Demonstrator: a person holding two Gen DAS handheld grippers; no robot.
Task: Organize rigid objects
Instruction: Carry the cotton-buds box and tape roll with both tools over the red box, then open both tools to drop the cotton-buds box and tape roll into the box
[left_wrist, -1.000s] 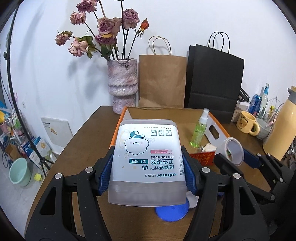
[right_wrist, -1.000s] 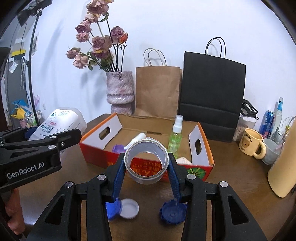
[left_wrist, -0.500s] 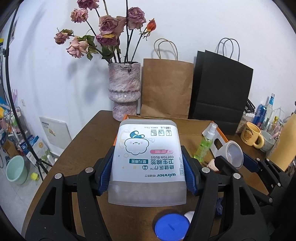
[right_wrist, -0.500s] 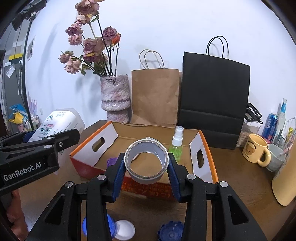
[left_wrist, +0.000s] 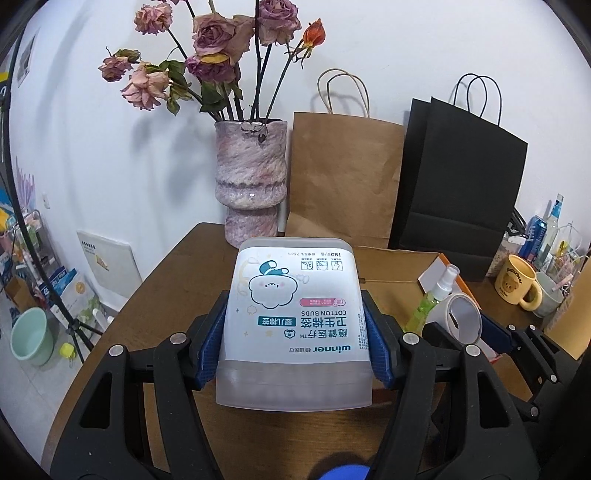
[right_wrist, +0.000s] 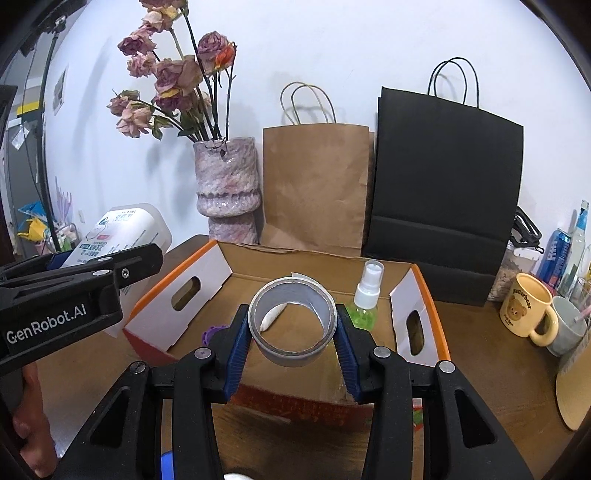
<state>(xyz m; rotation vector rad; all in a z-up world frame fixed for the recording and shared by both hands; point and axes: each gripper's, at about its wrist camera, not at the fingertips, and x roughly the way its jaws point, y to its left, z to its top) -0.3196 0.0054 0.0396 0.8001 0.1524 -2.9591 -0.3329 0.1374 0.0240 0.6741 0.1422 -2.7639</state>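
Left gripper (left_wrist: 295, 339): jaws spread wide and clamped on the cotton bud box (left_wrist: 293, 325); the blue ribbed pads (left_wrist: 209, 347) press flat against its two side walls.
Cotton bud box: translucent frosted plastic, rounded corners, printed label with a cloud cartoon and "COTTON BUDS" reading upside down; it fills the whole gap between the fingers and sticks out past their tips, held above the wooden table (left_wrist: 177, 280).
Right gripper (right_wrist: 292, 332): jaws partly closed on a roll of tape (right_wrist: 292, 320), one blue pad (right_wrist: 236, 345) on each side of the roll's outer face.
Roll of tape: grey, glossy, a short hollow ring with its opening facing the camera and a loose tab at its top edge; it sits right at the fingertips, raised over the cardboard box (right_wrist: 192, 291).
Cardboard box: open, brown corrugated inside, white flaps with orange edges and oval hand slots; directly ahead of and below the right fingers.
Spray bottle (right_wrist: 365, 295): clear plastic with green liquid and a white pump top, upright inside the box, just beyond the right fingertip.
Beyond both grippers: a mottled pink vase (left_wrist: 251, 181) of dried roses, a brown paper bag (right_wrist: 314, 184) and a black paper bag (right_wrist: 443, 177) against the wall.
Right of the right fingers: a yellow bear mug (right_wrist: 526, 310) on the table.
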